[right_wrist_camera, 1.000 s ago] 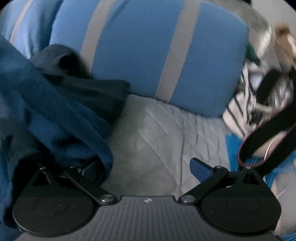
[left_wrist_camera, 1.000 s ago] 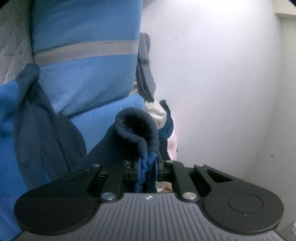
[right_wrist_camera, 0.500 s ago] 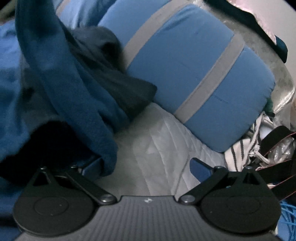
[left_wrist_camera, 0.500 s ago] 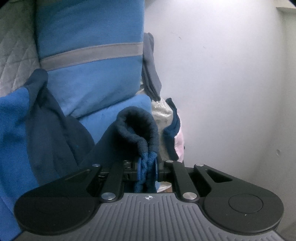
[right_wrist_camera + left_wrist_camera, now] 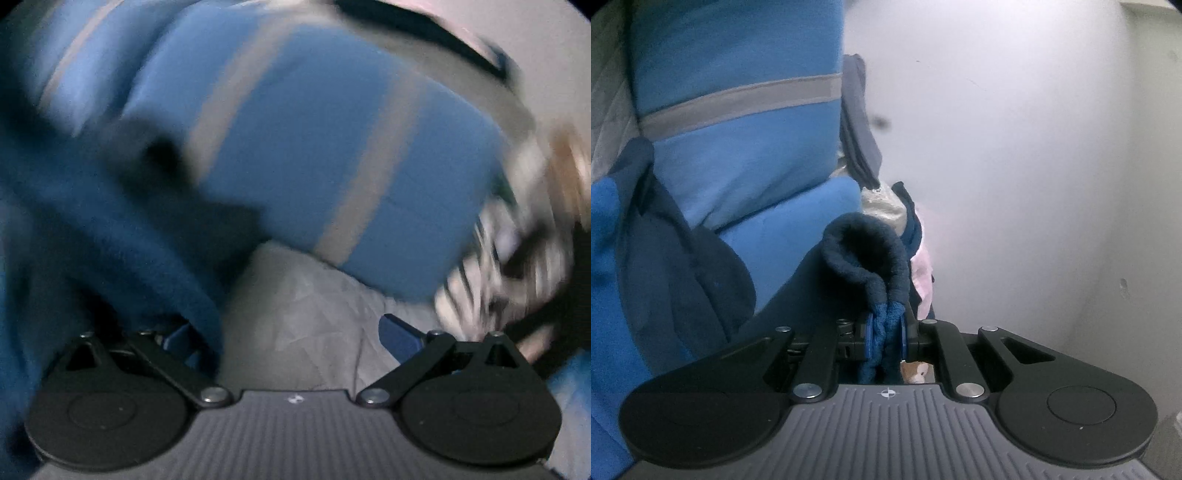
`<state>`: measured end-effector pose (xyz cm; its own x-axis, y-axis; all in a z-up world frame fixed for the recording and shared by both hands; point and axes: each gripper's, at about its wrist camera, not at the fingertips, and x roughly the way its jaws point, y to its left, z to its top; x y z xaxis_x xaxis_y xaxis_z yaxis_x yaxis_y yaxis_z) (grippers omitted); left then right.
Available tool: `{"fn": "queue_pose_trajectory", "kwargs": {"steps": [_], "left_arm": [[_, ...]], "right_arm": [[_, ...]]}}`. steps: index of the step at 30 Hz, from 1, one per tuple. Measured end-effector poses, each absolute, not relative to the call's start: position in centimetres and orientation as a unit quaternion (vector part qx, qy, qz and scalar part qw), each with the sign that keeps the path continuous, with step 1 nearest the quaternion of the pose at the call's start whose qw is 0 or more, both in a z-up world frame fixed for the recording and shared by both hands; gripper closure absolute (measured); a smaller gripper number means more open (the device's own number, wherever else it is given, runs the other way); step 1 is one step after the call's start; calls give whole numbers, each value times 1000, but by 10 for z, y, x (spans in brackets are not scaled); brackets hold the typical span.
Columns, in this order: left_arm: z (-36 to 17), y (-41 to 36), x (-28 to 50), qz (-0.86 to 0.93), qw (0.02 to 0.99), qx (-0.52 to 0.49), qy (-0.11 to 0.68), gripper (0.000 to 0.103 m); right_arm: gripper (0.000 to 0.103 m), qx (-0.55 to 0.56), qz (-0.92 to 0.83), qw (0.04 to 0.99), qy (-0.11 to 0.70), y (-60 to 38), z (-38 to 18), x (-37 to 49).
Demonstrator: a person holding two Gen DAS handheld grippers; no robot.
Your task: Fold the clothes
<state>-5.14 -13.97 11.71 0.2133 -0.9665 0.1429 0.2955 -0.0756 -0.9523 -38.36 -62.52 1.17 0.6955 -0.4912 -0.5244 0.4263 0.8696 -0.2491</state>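
While its bunched hem sits pinched between the blue pads [image 5: 870, 338] of the left tongs [image 5: 885, 338], a dark blue fleece garment [image 5: 866, 251] loops up in a soft roll just ahead of them and trails off to the left, lying against a blue pillow [image 5: 738, 147] with a grey stripe. Those tongs are closed tight on the fleece garment. Right of the pillow, a plain white wall [image 5: 1034, 166] fills the left wrist view, with a few crumpled clothes wedged between pillow and wall. Seen from the right wrist, the same fleece garment [image 5: 110, 221] hangs in heavy folds left of the pillow [image 5: 314, 147] and drapes over the left finger of the right tongs [image 5: 291, 336], whose two fingers stand wide apart with nothing pressed between them. Below the pillow lies a grey quilted bed cover [image 5: 295, 314]; right of it sits a blurred heap of striped cloth [image 5: 498, 266].
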Motion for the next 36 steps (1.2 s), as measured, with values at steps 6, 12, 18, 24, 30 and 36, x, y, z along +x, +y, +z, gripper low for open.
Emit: {"fn": "queue_pose_trajectory", "kwargs": {"steps": [6,12,18,24,30,36], "left_arm": [[124,-130,-53,-557,629,-436,323,90],[111,-113,-61,-554,708,-287,330,89],[40,-114,-56,-452,764,-149,435,89],[-1,-123,-63,-401,771,-81,487,87],[11,-117,-68,-390,770,-89,498,88],[27,-119,-65,-389,770,-110,494,88]], "right_arm": [[0,159,-260,913,270,-669,26,-410],[0,126,-271,909,292,-664,19,-405],[0,44,-261,902,341,-645,13,-393],[0,18,-268,893,361,-634,13,-385],[0,18,-260,887,381,-634,18,-388],[9,147,-202,898,361,-646,43,-413]]}}
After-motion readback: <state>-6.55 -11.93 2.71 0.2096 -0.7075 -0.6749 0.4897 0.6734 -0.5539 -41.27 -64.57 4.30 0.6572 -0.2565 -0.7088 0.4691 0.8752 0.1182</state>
